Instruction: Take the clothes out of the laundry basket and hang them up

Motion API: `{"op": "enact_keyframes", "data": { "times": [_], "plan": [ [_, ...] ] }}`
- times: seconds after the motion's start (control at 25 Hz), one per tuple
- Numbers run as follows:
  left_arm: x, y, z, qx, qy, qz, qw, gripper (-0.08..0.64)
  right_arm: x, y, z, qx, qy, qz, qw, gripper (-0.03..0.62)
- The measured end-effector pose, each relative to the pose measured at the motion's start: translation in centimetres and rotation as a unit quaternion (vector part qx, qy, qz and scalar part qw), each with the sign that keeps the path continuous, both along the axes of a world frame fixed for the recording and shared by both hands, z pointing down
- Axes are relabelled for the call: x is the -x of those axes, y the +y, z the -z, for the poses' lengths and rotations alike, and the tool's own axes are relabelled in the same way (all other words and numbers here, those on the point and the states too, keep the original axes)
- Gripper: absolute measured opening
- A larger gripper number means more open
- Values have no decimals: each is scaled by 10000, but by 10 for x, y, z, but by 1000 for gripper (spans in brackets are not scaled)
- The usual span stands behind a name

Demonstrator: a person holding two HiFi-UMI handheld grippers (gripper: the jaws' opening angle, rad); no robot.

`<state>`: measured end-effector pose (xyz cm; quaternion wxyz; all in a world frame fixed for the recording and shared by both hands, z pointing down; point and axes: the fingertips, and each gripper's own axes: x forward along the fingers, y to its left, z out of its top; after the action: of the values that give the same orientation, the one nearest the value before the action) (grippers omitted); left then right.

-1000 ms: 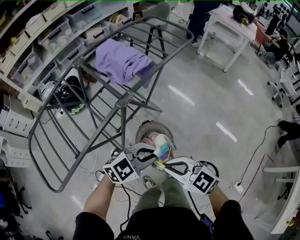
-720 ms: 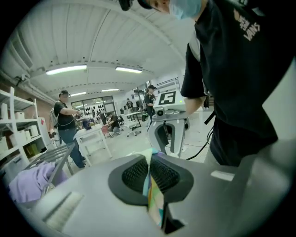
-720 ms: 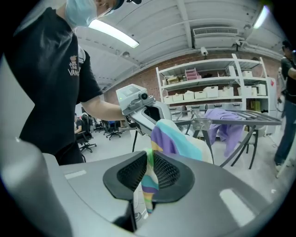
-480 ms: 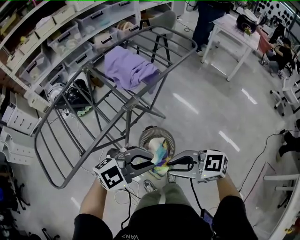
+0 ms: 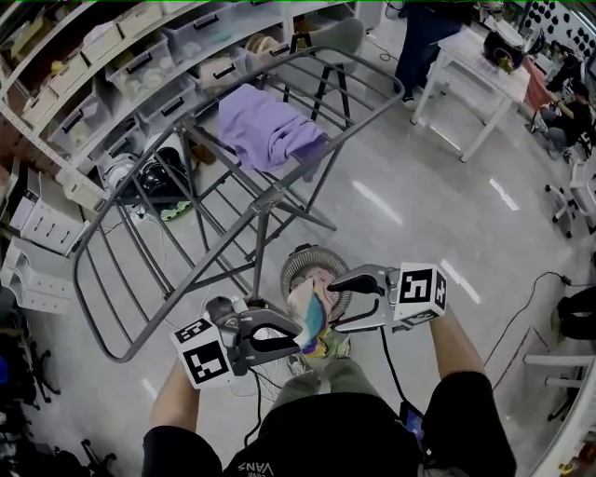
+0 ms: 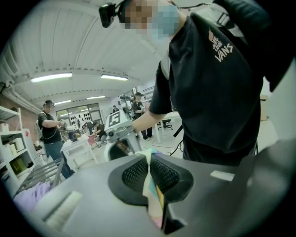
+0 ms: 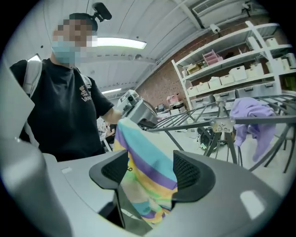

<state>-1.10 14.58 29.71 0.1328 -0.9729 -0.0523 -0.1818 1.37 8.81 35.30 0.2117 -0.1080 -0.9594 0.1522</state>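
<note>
A pastel striped cloth (image 5: pixel 311 315) hangs over the round grey laundry basket (image 5: pixel 300 266) on the floor. My left gripper (image 5: pixel 296 329) is shut on it; in the left gripper view its pads (image 6: pixel 163 174) pinch a thin fold of the cloth (image 6: pixel 152 196). My right gripper (image 5: pixel 334 304) faces it from the right. Its jaws have just been opening and now stand wide, with the cloth (image 7: pixel 144 162) hanging loosely between them. The grey drying rack (image 5: pixel 262 199) stands beyond the basket, with a purple garment (image 5: pixel 270 127) draped over its far bars.
Shelves with white bins (image 5: pixel 140 65) run along the left wall, and dark gear (image 5: pixel 154 177) lies under the rack. A white table (image 5: pixel 470 65) and a standing person (image 5: pixel 424 28) are at the back right. Cables trail on the floor by my feet.
Both grippers have lifted the cloth higher above the basket. The right gripper's jaws have opened and let go of it. The left gripper still grips it and has rolled a little.
</note>
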Motion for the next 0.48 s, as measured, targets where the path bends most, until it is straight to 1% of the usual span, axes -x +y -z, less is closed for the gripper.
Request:
{"op": "enact_keyframes", "data": {
  "times": [0.12,0.2,0.24,0.36,0.48],
  "plan": [
    [-3,14,4,-30,-206,-294,9994,9,19,-9,-1,87,27,671,9977,296],
    [-7,22,4,-25,-317,-452,9985,9,33,-10,3,145,34,1216,9925,296],
    [-8,25,4,-24,-367,-511,9980,9,39,-8,5,170,78,1537,9879,296],
    [-10,30,4,-42,-465,-542,9974,9,53,4,4,268,342,2493,9675,296],
    [-8,27,8,-57,-445,-370,9983,9,48,21,-7,547,800,3301,9389,296]
  ]
}}
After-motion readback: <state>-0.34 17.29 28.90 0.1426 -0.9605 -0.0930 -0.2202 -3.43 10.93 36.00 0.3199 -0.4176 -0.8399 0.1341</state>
